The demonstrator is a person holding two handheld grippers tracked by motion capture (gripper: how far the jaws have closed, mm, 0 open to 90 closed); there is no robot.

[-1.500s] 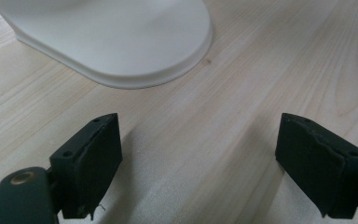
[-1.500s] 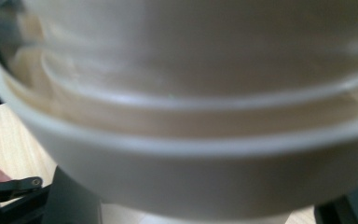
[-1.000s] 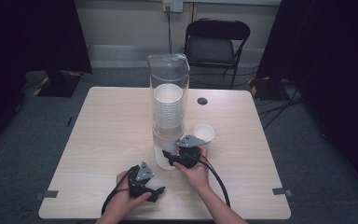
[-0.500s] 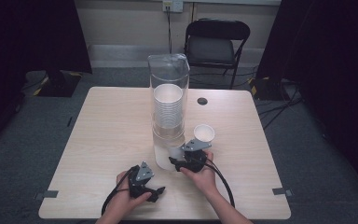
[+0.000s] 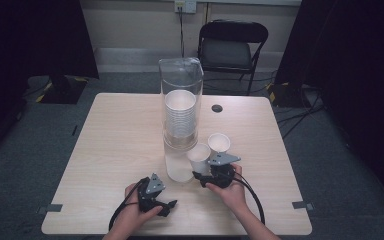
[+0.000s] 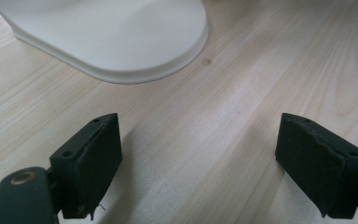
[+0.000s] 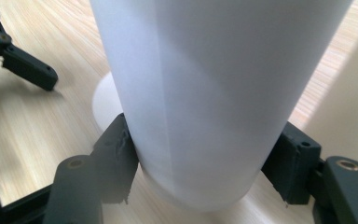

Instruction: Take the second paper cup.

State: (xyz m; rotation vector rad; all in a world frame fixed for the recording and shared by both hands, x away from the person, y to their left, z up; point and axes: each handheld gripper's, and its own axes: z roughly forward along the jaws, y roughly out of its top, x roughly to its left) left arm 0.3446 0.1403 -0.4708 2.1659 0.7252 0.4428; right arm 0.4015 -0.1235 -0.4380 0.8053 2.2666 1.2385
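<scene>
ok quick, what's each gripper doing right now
Left gripper: open, nothing between its fingers, low over the table.
Right gripper: shut on a white paper cup, fingers pressed against both sides.

Pale wood-grain table (image 5: 115, 150), light beige with fine darker streaks, and one small dark round spot near its far edge. On it, a clear see-through dispenser (image 5: 181, 80) on a white base, showing a stack of white cups (image 5: 180, 117) with tan-shadowed insides. Beside it two more white paper cups: one (image 5: 199, 156) gripped between black jaws of the right gripper (image 5: 211, 172), one (image 5: 219, 143) free. Both grippers black with grey plates on top; the left gripper (image 5: 155, 196) trails a black cable. Grey carpet below, a black chair (image 5: 232, 47) with a grey seat, cream wall, dark curtains either side.
</scene>
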